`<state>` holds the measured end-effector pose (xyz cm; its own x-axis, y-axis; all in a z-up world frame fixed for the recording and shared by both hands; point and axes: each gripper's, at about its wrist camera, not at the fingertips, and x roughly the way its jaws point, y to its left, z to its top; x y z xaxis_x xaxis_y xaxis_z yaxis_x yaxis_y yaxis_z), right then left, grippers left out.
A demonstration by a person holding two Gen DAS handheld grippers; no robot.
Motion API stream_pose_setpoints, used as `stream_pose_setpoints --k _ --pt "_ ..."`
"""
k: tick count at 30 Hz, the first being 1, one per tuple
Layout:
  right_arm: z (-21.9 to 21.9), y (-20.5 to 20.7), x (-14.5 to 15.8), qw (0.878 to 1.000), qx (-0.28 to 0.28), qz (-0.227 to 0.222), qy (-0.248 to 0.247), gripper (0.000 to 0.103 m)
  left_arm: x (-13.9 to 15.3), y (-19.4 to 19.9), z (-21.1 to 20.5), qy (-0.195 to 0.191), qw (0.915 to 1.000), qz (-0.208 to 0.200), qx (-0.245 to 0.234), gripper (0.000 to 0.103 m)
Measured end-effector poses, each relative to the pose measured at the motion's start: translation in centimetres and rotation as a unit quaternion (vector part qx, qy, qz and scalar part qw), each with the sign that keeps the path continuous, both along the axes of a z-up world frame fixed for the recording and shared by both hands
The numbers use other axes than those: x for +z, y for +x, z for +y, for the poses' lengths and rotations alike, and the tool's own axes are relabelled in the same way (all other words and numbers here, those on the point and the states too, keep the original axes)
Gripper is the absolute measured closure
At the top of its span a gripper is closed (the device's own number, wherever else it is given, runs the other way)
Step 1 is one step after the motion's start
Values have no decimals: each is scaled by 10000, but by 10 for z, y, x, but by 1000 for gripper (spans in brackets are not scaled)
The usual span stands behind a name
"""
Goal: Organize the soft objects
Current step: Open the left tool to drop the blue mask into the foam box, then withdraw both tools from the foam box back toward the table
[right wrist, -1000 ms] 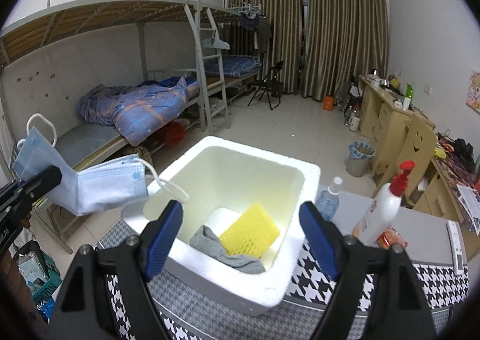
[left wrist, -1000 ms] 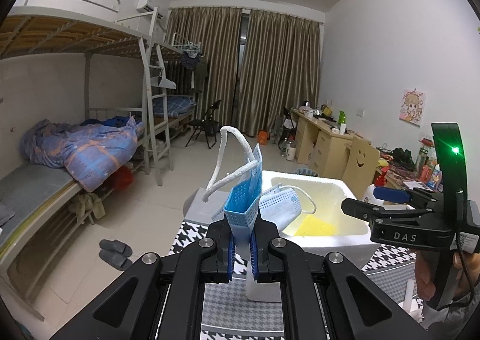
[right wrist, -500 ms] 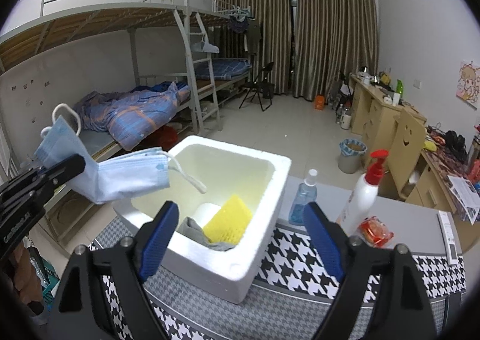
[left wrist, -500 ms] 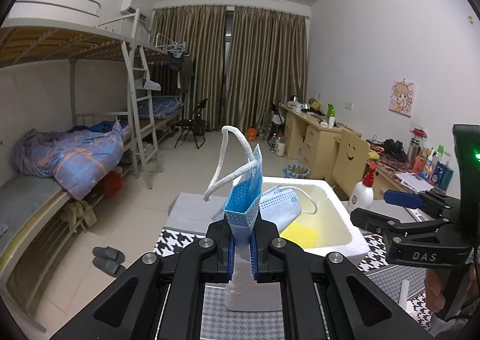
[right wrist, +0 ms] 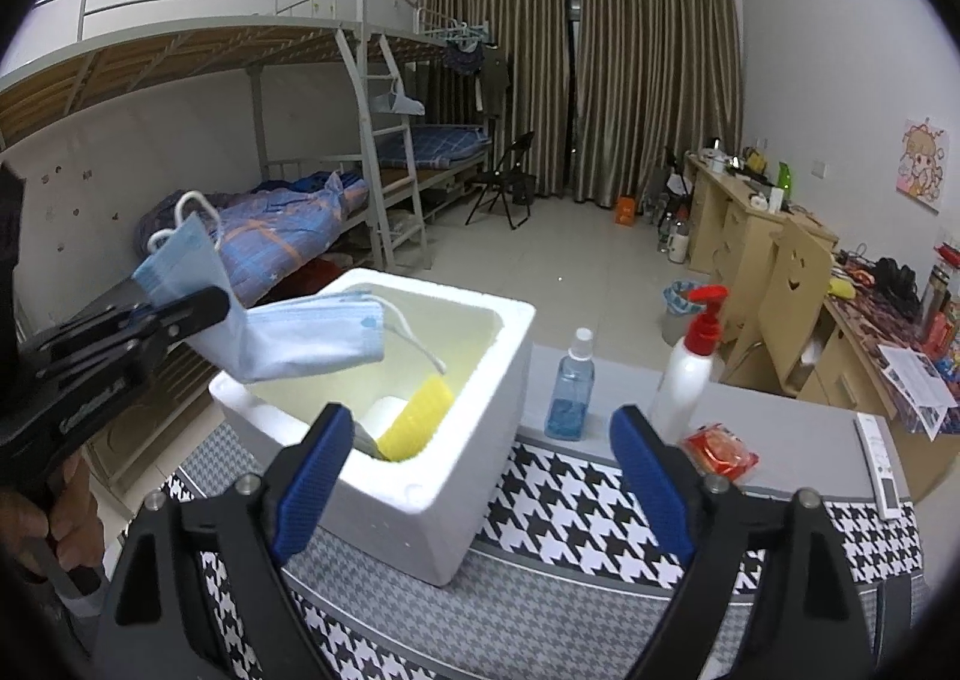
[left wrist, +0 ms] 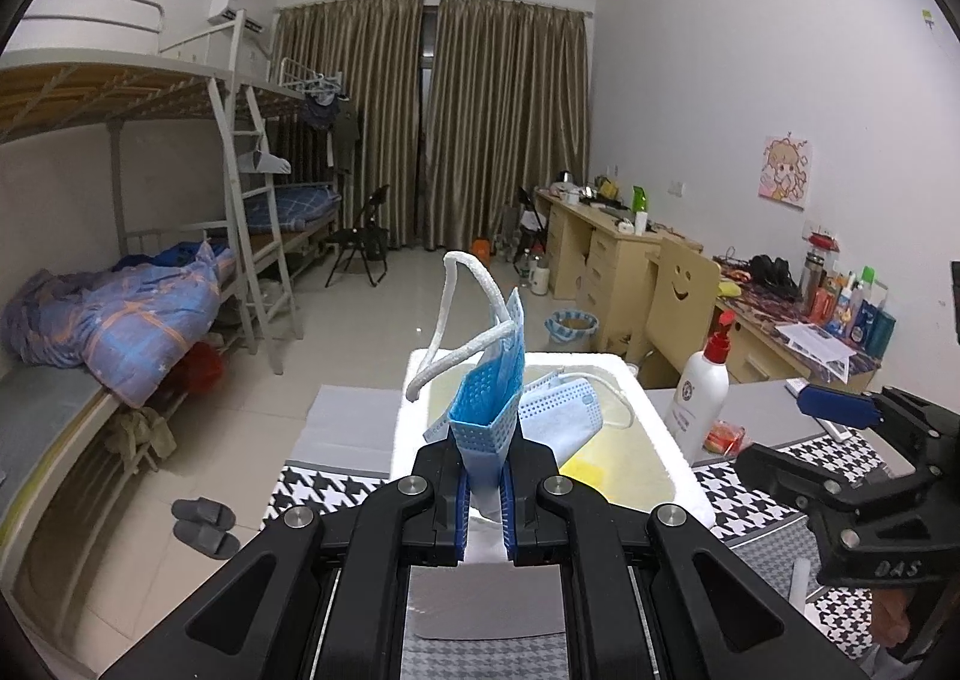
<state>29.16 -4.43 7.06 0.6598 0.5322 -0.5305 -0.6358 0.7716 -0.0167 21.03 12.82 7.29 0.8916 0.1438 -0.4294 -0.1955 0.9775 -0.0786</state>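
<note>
- Hanging over the near left corner of the foam box, the blue face mask has come closer to the opening than a second ago; its free end droops above the rim.
- The left gripper is clamped tight on the mask's folded edge, one ear loop sticking up.
- Inside the box lie a yellow sponge and a grey cloth, barely visible.
- The right gripper hangs wide open and empty in front of the box, which now sits further left in its view.
- Beside the box on the houndstooth table stand a blue spray bottle and a white pump bottle.
</note>
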Motion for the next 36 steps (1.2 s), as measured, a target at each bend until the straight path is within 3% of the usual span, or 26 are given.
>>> stream_pose_setpoints --k 21,23,25,29,31,33,36 --pt "-40 0 -2 9996 -280 -17 78 13 -9 37 -5 46 9993 373 -92 91" --pt "-42 0 -3 9995 -292 -9 82 13 -12 41 -4 19 9990 440 -115 84" --pt "-43 -1 -4 9995 -315 -16 71 13 -13 42 -4 31 9989 453 -132 62" --pt "-46 -2 -4 9994 -349 -10 88 13 -11 38 -4 -8 9995 317 -96 32" --pt "-47 -2 -5 9993 -363 1 96 13 -9 36 -5 -43 9996 247 -108 10" --pt "-48 -2 -6 9992 -378 4 89 13 -8 33 -6 -8 9998 174 -67 1" --pt "-49 -2 -6 9992 -392 -14 78 13 -5 29 -11 91 9999 99 -35 1"
